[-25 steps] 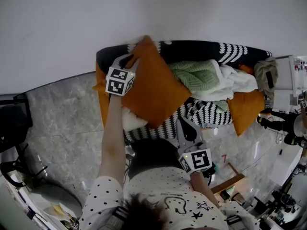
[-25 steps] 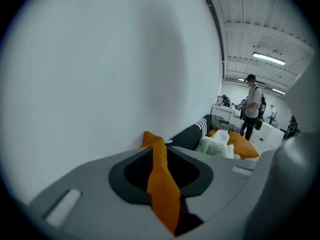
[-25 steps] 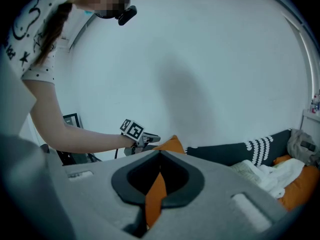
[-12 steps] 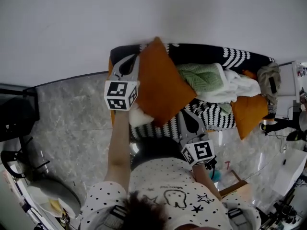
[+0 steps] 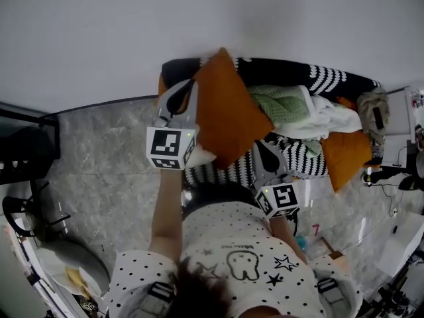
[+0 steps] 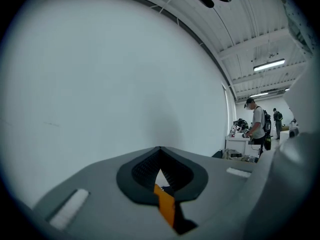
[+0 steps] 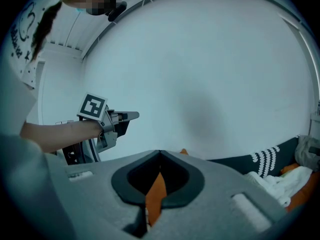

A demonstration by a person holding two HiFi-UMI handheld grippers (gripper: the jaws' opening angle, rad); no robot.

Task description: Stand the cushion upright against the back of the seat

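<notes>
Over the left end of the sofa (image 5: 311,75), the orange cushion (image 5: 225,108) hangs between my two grippers, clear of the seat. From the head view it reads as a diamond. One corner points up at the sofa's back and the white wall (image 5: 199,12). The opposite corner points down toward me and the front of the seat, so its long axis runs from back to front. My left gripper (image 5: 188,85) has its jaws pressed together on the cushion's left edge. My right gripper (image 5: 262,146) pinches the lower right edge in the same way.

The sofa wears a black cover with white patterning. To the right of the cushion lie a green knitted blanket (image 5: 281,105) and a white cloth (image 5: 324,118). Farther right, a second orange cushion (image 5: 344,154) leans at the seat's front edge. The floor (image 5: 99,158) is grey veined stone.

Only the gripper views show the pinches closely: in each, a thin strip of orange sits clamped between dark pads. The left gripper view looks past the jaws along the bare wall to a ribbed ceiling with strip lights (image 6: 269,65). People (image 6: 257,126) stand there at a table (image 6: 240,144) far off, which no other view catches. The right gripper view shows my left gripper held out level with its marker cube, and the sofa's patterned back low at the right.
</notes>
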